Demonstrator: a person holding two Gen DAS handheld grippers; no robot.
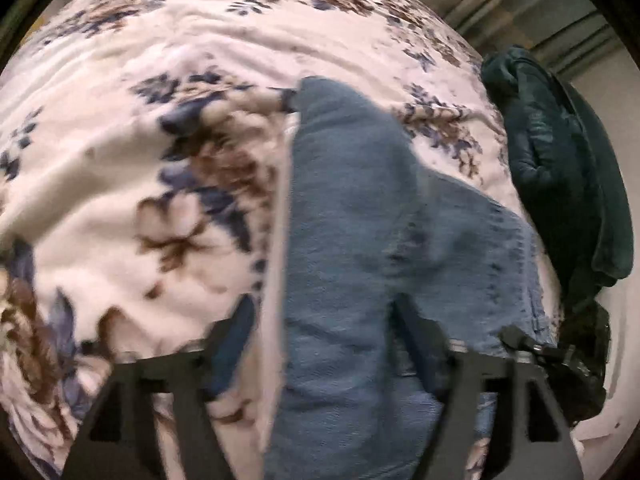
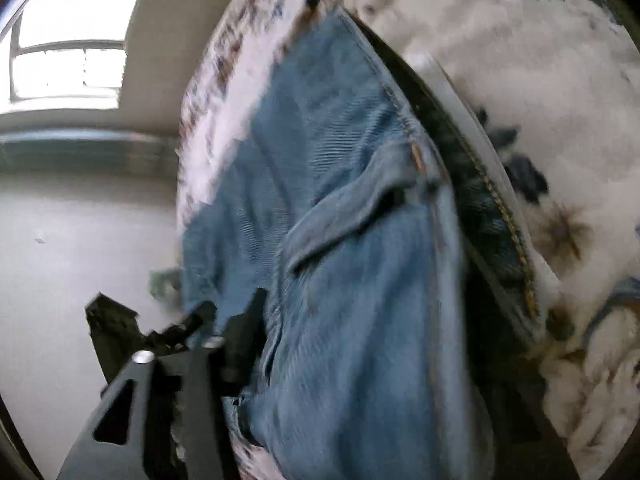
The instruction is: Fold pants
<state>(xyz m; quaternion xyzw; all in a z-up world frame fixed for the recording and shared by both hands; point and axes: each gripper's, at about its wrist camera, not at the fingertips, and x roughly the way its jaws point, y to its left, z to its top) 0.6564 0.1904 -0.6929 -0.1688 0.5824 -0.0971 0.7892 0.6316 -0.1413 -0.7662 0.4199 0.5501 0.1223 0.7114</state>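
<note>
Tongs of the left hand (image 1: 324, 344) stand spread wide, released, with the blue jeans (image 1: 360, 240) lying between and beneath their 2 fingers. The right tongs (image 2: 360, 340) show only 1 finger at the jeans' edge; the other is hidden, so I cannot tell their state. The jeans lie on the floral bed (image 1: 140, 180). A dark green garment (image 1: 560, 168) sits beyond the jeans.

Motion blur smears the jeans (image 2: 340, 280) and floral blanket (image 1: 120, 168), and the right tongs' (image 2: 360, 320) far finger is hidden behind denim.
</note>
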